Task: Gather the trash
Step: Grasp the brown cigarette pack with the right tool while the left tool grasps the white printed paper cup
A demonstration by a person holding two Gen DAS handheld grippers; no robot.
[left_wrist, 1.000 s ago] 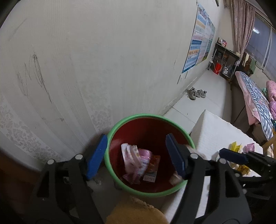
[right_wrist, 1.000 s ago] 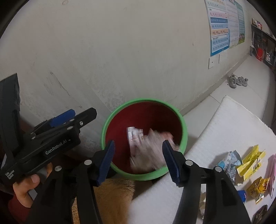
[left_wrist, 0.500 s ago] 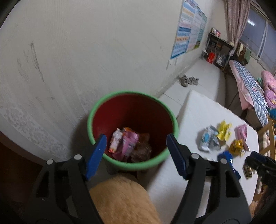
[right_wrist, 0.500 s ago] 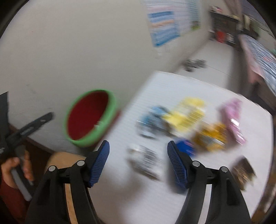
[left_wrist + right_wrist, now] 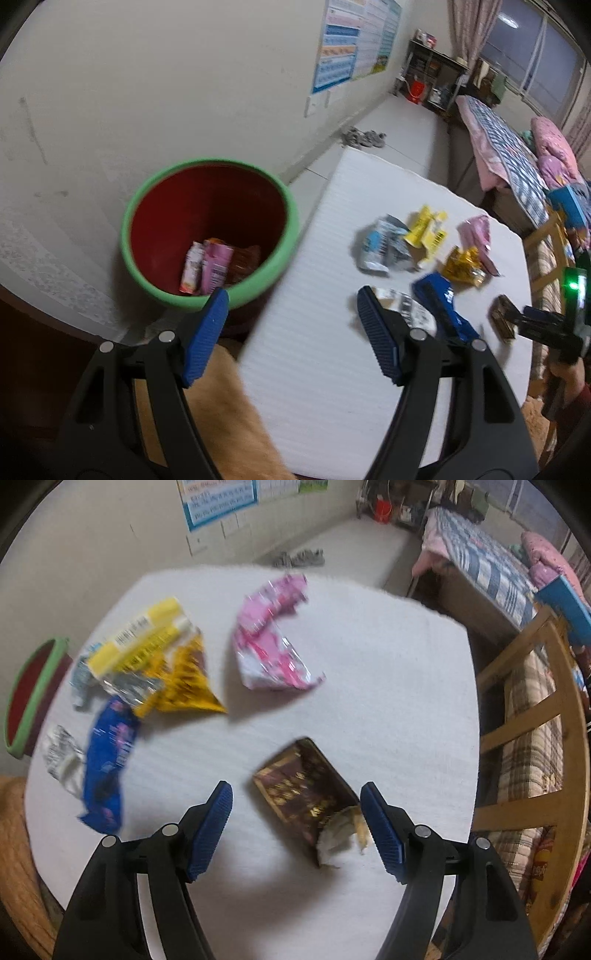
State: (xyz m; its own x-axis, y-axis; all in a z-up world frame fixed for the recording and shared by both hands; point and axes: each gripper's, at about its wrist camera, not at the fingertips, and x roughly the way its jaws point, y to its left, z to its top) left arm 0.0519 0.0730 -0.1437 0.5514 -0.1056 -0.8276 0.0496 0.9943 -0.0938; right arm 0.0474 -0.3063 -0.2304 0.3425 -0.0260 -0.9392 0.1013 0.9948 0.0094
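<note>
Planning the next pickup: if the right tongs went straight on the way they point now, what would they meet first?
Most likely the dark brown wrapper, lying on the white table between the open right tongs. Nothing is gripped yet; depth is hard to judge.

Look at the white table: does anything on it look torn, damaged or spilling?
Yes. The dark brown gold-printed snack packet lying between the open fingers of the right hand-held gripper is torn open at its near end, with crumpled pale lining poking out. The other wrappers on the white table are merely crumpled.
</note>
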